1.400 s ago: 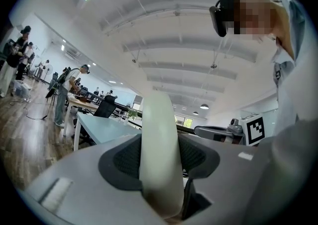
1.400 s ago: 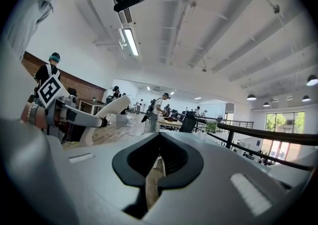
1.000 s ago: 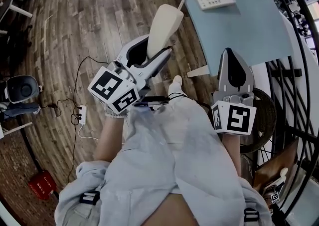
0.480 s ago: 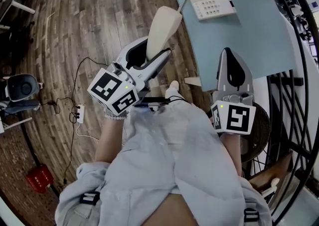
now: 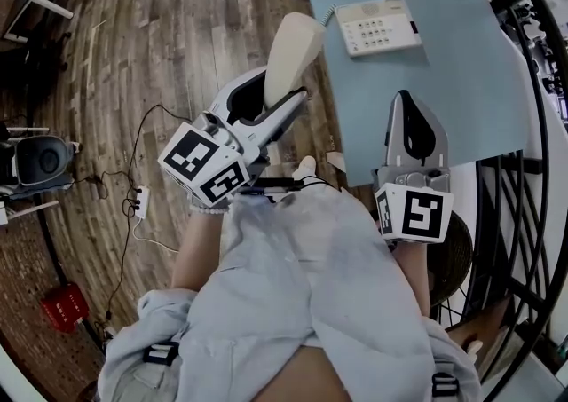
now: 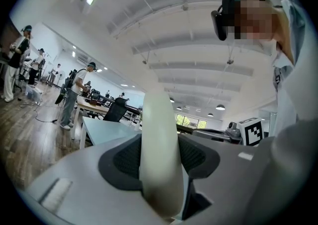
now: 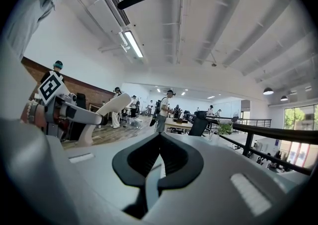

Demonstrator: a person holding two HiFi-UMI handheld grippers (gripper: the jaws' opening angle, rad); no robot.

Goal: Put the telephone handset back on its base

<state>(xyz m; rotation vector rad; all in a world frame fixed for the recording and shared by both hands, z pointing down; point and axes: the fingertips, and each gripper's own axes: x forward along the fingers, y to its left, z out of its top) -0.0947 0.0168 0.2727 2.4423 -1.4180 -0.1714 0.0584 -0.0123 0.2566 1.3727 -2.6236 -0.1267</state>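
Note:
A cream telephone handset (image 5: 291, 56) stands between the jaws of my left gripper (image 5: 277, 98), which is shut on it; it fills the middle of the left gripper view as a pale column (image 6: 159, 154). Its coiled cord (image 5: 330, 11) runs up to the white telephone base (image 5: 377, 25) on the light blue table (image 5: 461, 63). The handset is held over the wooden floor, left of the table's edge and short of the base. My right gripper (image 5: 407, 106) hangs over the table's near edge, jaws shut with nothing in them (image 7: 158, 142).
A power strip with cables (image 5: 140, 203) lies on the wooden floor at left, beside a round grey device (image 5: 40, 161). A red item (image 5: 64, 307) sits lower left. Black metal railing (image 5: 524, 169) runs along the right. Several people stand far off in the left gripper view.
The table and telephone base have come lower and nearer in the head view. Both grippers keep their hold and pose; the handset stays clamped in the left one.

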